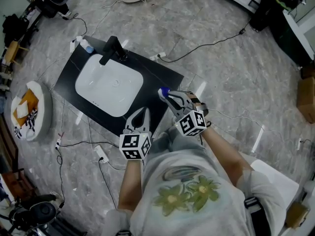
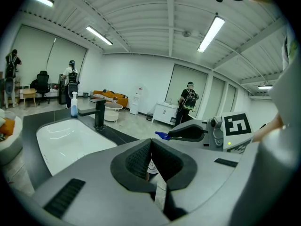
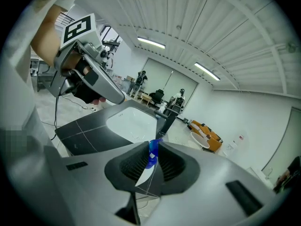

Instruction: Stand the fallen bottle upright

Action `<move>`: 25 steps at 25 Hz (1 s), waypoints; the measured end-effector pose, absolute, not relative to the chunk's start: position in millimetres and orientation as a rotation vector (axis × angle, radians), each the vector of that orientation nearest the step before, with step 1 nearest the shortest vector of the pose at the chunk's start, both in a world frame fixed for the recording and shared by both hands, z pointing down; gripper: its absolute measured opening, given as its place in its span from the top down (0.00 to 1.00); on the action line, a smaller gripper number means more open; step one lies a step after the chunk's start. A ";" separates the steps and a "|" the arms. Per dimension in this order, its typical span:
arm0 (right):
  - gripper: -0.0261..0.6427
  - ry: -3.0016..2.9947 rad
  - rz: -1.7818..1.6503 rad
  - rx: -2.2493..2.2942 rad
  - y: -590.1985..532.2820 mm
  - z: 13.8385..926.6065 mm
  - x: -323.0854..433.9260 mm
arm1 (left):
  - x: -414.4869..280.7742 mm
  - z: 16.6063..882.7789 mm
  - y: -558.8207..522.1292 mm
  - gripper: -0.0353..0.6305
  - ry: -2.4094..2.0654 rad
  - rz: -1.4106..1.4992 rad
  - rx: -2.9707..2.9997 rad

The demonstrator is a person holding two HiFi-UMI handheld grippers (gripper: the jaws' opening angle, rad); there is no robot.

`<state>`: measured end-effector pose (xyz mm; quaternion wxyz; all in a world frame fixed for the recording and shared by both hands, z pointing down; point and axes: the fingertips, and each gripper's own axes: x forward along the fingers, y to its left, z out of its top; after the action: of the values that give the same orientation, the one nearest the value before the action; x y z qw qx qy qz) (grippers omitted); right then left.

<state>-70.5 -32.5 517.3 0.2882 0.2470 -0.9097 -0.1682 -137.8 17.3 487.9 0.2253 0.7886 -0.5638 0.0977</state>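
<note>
The black counter (image 1: 69, 77) with its white sink (image 1: 109, 85) lies at 10 o'clock in the head view. At the sink's 3 o'clock, the right gripper (image 1: 166, 95) pinches the bottle (image 1: 163, 91); only a blue end shows. At 5 o'clock, the left gripper (image 1: 142, 111) has its fingers pressed together, holding nothing.

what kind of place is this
Probably a lab or test room, not a real bathroom: the sink sits in a lone black counter on open floor, cables trail around it, and an office chair stands behind.
</note>
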 end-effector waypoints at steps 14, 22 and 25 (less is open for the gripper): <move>0.88 -2.607 -0.063 0.721 -29.2 493.6 -69.0 | -136.7 470.9 14.2 0.92 -1.563 0.235 2.199; 0.89 -2.701 0.157 0.776 -19.2 467.0 -61.3 | -137.5 459.6 15.4 0.92 -1.568 0.220 2.211; 0.89 -2.733 0.214 0.753 -8.7 460.0 -56.9 | -132.3 454.0 18.6 0.92 -1.560 0.212 2.226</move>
<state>-56.9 -8.7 460.0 0.1487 0.2620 -0.9506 0.0744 -132.3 18.6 454.0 0.2060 0.7989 -0.5599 0.0761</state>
